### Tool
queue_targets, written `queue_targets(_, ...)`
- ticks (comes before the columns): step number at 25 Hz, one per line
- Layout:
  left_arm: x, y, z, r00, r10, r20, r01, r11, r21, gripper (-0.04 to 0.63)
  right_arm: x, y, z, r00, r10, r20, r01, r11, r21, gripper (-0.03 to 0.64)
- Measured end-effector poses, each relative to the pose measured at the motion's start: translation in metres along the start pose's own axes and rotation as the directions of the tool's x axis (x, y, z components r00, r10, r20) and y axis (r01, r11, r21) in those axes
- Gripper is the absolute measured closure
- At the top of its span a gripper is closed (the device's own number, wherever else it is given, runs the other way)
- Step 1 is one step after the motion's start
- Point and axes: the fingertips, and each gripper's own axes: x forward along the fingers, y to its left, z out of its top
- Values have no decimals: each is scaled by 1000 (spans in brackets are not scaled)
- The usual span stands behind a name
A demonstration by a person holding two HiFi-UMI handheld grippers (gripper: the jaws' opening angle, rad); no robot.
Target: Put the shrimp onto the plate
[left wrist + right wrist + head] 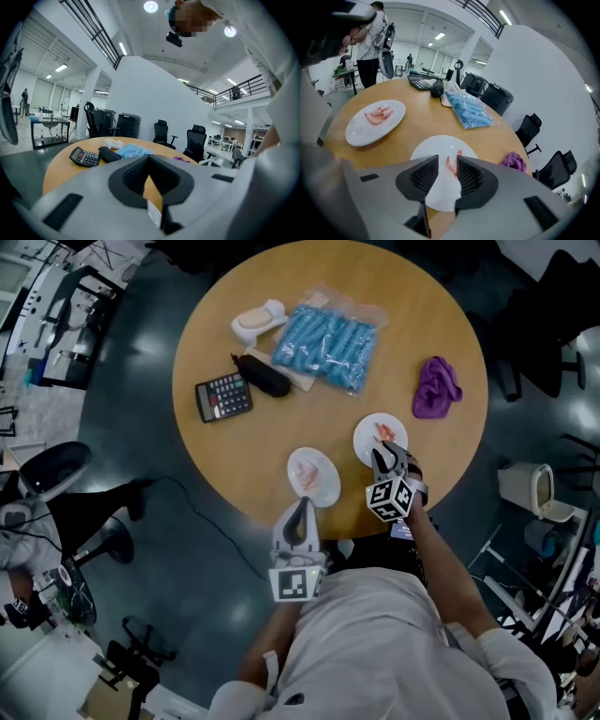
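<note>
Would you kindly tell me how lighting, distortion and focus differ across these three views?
Head view: sharp, the table evenly lit, the floor around it dark with faint sheen. Left gripper view: strong fisheye bending, ceiling lamp flaring, the near left gripper soft. Right gripper view: fisheye with dark corners, plate bright, shrimp clear.

Head view looks steeply down over the round table [412, 329]. Left gripper view skims level across it; right gripper view tilts down, close. All share the calculator [223, 397].
</note>
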Motion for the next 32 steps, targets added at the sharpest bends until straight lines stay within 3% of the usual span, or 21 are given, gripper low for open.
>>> queue_targets(4, -4, 9, 4, 999, 32, 19, -32, 999, -15, 588, -27, 31, 39, 992, 66, 105, -61, 997, -49, 494)
queue_targets(7, -9, 18, 5, 998, 57, 29, -56, 998, -22, 588, -35, 78, 74, 963, 207, 171, -195, 977, -86, 506)
queue_targets(11, -16, 26, 5, 997, 68, 34, -67, 997, -28, 588, -24, 127, 95, 921, 367, 129, -362, 930, -60, 522)
queue_targets(14, -20, 32, 3, 996, 78, 30, -77, 996, -38, 588, -17, 147, 102, 888, 450, 94, -439, 891, -116, 522)
queue_targets(17, -24, 37, 0, 996, 86, 26, -85, 995, -42, 588, -17, 162, 103, 859, 511, 24, -475, 815, -333, 520)
queue_targets(20, -26, 42, 0, 995, 93, 29, -91, 994, -54, 588, -13, 166, 96, 836, 542, -83, -492, 675, -549, 522)
queue_targets(23, -29, 47, -2, 994, 105, 21, -103, 992, -67, 588, -7, 171, 92, 787, 588, -184, -550, 535, -641, 522)
queue_targets(26, -30, 49, -5, 994, 107, 17, -106, 992, -74, 588, 3, 175, 91, 754, 605, -255, -582, 437, -686, 522)
queue_targets(29, -32, 50, -7, 994, 107, 20, -105, 992, -75, 588, 9, 184, 84, 724, 610, -323, -623, 377, -685, 522)
queue_targets(32, -31, 49, -6, 995, 101, 22, -99, 993, -66, 588, 9, 184, 85, 725, 607, -325, -623, 378, -684, 571)
